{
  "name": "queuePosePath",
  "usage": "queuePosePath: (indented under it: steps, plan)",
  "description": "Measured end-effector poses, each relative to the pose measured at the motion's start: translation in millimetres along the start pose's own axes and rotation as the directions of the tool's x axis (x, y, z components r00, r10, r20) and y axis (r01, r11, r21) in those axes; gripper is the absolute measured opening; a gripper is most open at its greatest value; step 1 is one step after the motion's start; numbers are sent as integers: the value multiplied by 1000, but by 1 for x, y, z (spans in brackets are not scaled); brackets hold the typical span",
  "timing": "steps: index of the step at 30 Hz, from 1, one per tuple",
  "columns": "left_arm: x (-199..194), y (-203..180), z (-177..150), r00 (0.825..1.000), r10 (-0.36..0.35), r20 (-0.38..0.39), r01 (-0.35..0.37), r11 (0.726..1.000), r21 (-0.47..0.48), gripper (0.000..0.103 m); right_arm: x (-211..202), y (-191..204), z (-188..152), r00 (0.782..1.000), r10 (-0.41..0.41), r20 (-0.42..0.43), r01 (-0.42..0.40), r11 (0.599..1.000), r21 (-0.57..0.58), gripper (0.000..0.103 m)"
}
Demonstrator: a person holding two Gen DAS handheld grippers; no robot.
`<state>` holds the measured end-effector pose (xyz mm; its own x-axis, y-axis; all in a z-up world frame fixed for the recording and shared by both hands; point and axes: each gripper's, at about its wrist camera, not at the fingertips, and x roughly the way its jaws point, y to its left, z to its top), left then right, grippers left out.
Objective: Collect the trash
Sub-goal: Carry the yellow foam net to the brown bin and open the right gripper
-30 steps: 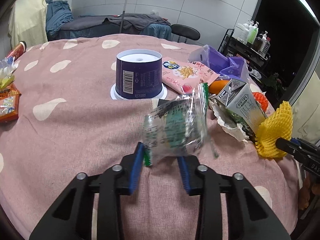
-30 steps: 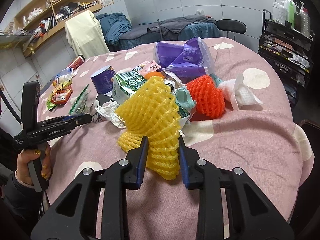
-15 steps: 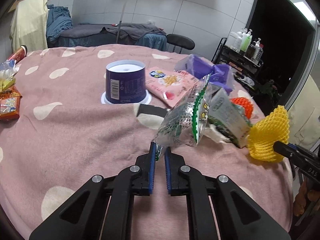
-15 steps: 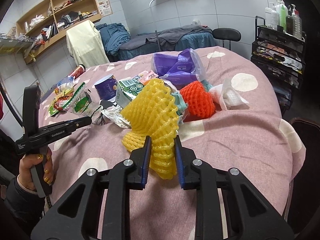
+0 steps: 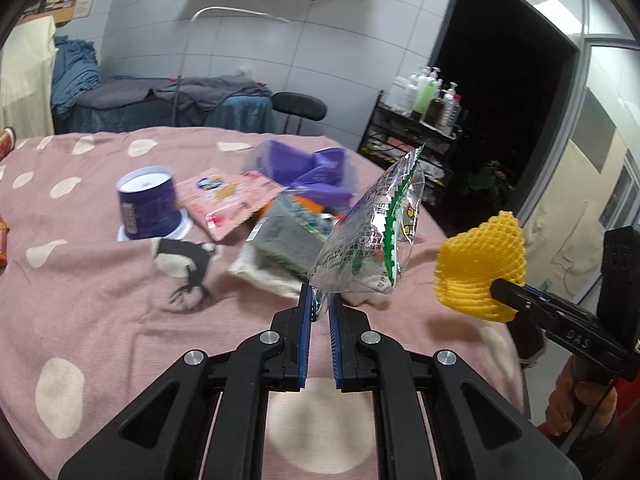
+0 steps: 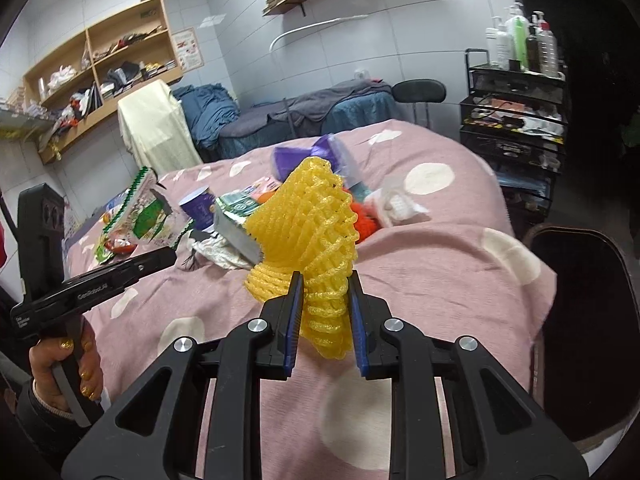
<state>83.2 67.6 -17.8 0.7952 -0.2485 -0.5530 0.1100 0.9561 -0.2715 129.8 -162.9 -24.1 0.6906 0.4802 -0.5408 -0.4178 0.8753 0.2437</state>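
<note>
My left gripper (image 5: 319, 300) is shut on a clear plastic wrapper with green print (image 5: 370, 240) and holds it above the pink spotted tablecloth (image 5: 100, 300). The wrapper also shows in the right wrist view (image 6: 144, 216). My right gripper (image 6: 323, 280) is shut on a yellow foam fruit net (image 6: 310, 232), lifted off the table. The net also shows at the right of the left wrist view (image 5: 480, 264).
A purple tub (image 5: 148, 204), a pink snack bag (image 5: 224, 204), a purple bag (image 5: 308, 172), a green carton (image 5: 288, 240), white paper, an orange net (image 6: 366, 224) and a tissue (image 6: 394, 204) lie on the table. A dark bin (image 6: 580, 320) stands at the right.
Both grippers have risen from the table with their loads. The left jaws closed on the wrapper a second ago and lifted it. The yellow net now hangs clear of the pile.
</note>
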Motion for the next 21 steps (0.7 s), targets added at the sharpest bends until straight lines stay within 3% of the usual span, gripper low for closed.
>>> queuePosePath:
  steps: [8,16,21]
  plan:
    - [24,-50,2,991,-126,-40,128,990,61,9,-34,-58,-1,985,-160,67,153,984,95,23]
    - [48,-103,1,969,-230,-91,240,962,127,9,-51,-137,-12,924,-381,36,364,905,220,23]
    - [63,-131,-2,952,-279,-130,297,943,152,9,-46,-181,-32,894,-445,-49,439,850,290,23]
